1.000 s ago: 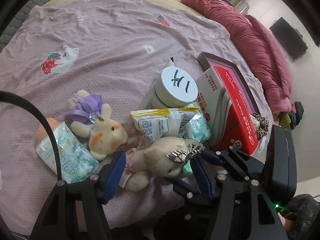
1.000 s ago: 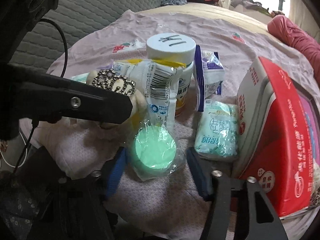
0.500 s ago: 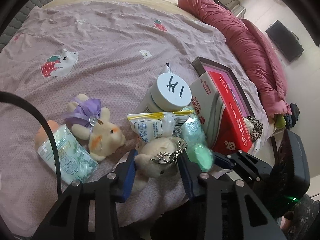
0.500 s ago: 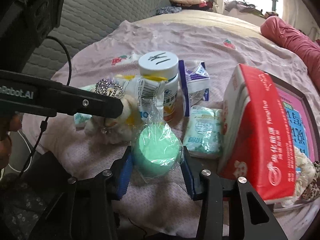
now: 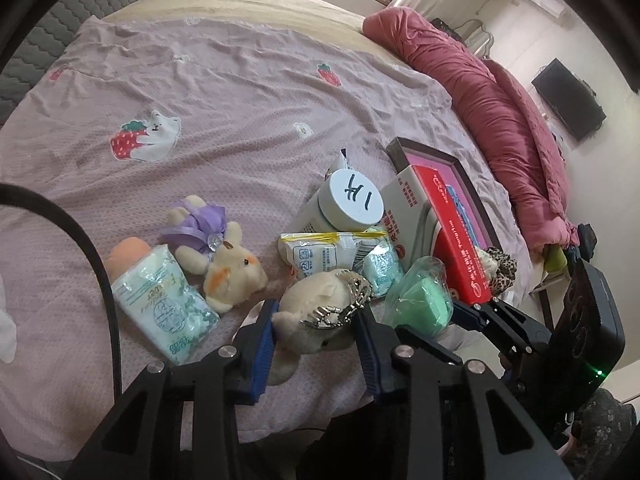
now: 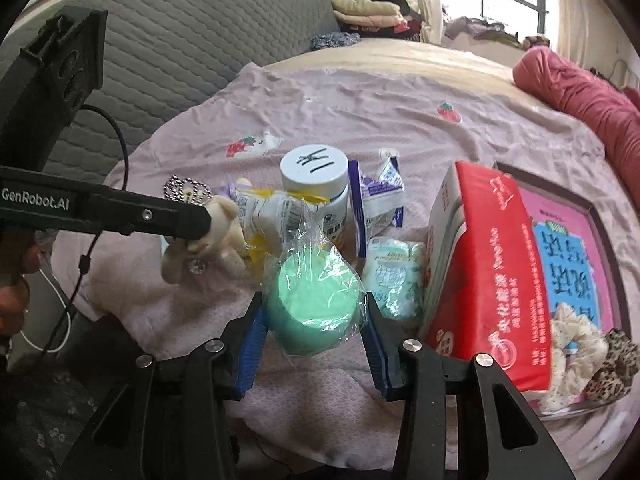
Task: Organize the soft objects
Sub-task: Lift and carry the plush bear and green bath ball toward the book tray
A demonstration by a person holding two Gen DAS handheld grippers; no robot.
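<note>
I had both grips made and was at the lifting step. My left gripper (image 5: 316, 332) had its blue-padded fingers (image 5: 262, 344) narrowed to a middling gap and still closing, pressed on either side of the small cream plush bear with a silver rhinestone crown (image 5: 316, 312), which hung just above the mauve strawberry-print bedsheet (image 5: 220, 92). My right gripper (image 6: 314, 320) stood about half open around the mint-green foam cylinder in clear plastic wrap (image 6: 314, 300), its fingers (image 6: 252, 344) squeezing the wrap from both sides, clear of the bed.

Other soft things lay untouched: a beige plush rabbit with a purple bow (image 5: 216, 252) and a pale green tissue pack (image 5: 164, 300). I judged the next move was carrying both toys away from the white-lidded jar (image 6: 314, 176) and red tissue box (image 6: 492, 256) to a common spot, holding pressure gently, since both would compress and could slip.
</note>
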